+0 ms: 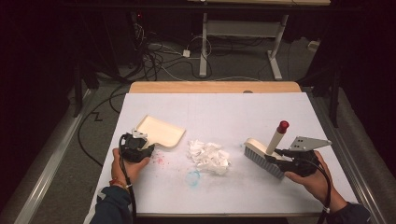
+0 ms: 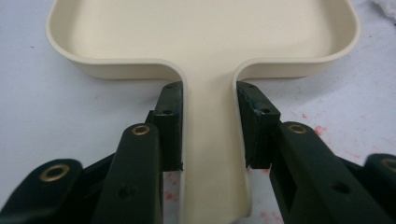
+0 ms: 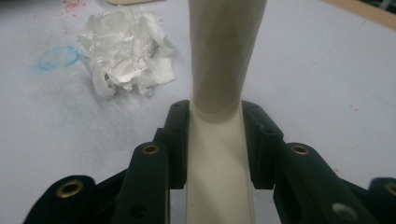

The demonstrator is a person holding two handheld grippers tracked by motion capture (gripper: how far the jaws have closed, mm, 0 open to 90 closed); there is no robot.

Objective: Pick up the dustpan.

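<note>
A cream dustpan (image 1: 161, 130) lies on the white table (image 1: 233, 107) at the left. My left gripper (image 1: 147, 143) is shut on its flat handle, and in the left gripper view the pads (image 2: 170, 107) press both sides of the dustpan (image 2: 201, 28) handle. At the right, a cream brush (image 1: 261, 156) with a red-tipped handle rests bristles down. My right gripper (image 1: 274, 157) is shut on the base of that handle; the brush (image 3: 224, 56) rises between the right gripper's (image 3: 215, 112) jaws. A pile of crumpled white paper (image 1: 208, 156) (image 3: 123, 46) lies between dustpan and brush.
A blue chalky ring (image 1: 192, 177) (image 3: 58, 57) marks the table in front of the paper, and red specks (image 1: 159, 160) lie near the dustpan handle. A wooden edge (image 1: 215, 87) borders the far side. Cables and desk legs occupy the floor beyond.
</note>
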